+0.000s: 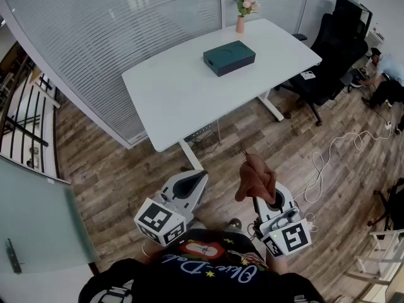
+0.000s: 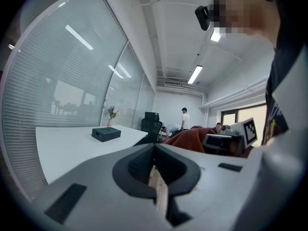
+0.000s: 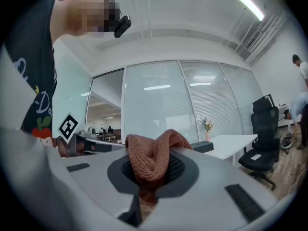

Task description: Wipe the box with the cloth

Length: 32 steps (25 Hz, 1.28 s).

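**Cloth (image 1: 255, 178) in the grip, box (image 1: 229, 57) out on the worktop (image 1: 170, 93)**

Looking down in the head view on a white worktop, backed against a glass wall with blinds (image 1: 95, 36) and standing on wooden floor (image 1: 113, 175). Resting toward the worktop's far end: the dark teal box, and, at the worktop's far edge, a pink vase of flowers (image 1: 240, 24). Parked off the worktop's right end, a black office chair (image 1: 328, 62); trailing over the floor off the worktop's near right corner, a white cable (image 1: 331, 150). Holding both grippers well short of the worktop, over open floor. Gripping the rust-brown cloth in the right gripper (image 1: 256, 197), fingers clamped on a bunched fold, well apart from the worktop. Carrying nothing in the left gripper (image 1: 201, 177), fingers pressed together.

Picking up in the left gripper view what the head view misses: ceiling strip lights (image 2: 195, 74), plus a person (image 2: 184, 119) standing beyond the worktop's far end. Catching only in the right gripper view the knit weave of the cloth, humped up above the fingers, with a corner of the worktop peeking out behind.
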Tool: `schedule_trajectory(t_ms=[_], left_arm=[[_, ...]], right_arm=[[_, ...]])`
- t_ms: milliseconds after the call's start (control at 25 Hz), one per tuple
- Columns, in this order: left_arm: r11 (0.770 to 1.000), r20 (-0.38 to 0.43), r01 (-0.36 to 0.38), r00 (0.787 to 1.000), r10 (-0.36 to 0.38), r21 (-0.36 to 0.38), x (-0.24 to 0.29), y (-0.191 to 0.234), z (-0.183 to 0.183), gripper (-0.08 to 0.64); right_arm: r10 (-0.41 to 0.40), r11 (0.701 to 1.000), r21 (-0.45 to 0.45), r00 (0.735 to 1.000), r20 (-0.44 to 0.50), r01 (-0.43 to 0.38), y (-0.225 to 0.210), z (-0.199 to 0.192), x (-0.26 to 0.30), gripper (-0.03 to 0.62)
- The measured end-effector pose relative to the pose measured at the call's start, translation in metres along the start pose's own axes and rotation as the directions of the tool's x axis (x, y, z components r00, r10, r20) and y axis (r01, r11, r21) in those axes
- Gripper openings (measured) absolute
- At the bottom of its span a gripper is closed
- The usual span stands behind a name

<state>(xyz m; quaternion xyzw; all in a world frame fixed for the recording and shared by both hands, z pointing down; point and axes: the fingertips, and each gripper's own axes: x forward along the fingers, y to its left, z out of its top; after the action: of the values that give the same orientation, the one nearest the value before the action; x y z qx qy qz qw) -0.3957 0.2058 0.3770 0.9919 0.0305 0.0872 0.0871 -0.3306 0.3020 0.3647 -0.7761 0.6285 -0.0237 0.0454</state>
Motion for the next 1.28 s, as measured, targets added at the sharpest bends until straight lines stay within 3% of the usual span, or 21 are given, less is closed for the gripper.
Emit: schedule_trajectory(t_ms=[560,840,1280], left_arm=[[1.0,-0.015,0.022,1.0,-0.022,0.016,0.032,-0.028,-0.001,0.003],[1.0,-0.033,0.01,0.999,-0.009,0.021,0.053,-0.052,-0.006,0.003],[0.997,-0.058,0.061,0.997,-0.059,0.043,0.081,-0.09,-0.01,0.003]], right_arm=[[-0.018,0.998,0.066,0.999,0.047,0.015,-0.036,0.005,-0.025,0.028],[0.033,0.993,0.106,0.989,0.145,-0.049,-0.054,0.016,-0.05,0.028],[-0.039,0.99,0.138,0.992,0.124,0.022,-0.092,0.005,-0.082,0.028]])
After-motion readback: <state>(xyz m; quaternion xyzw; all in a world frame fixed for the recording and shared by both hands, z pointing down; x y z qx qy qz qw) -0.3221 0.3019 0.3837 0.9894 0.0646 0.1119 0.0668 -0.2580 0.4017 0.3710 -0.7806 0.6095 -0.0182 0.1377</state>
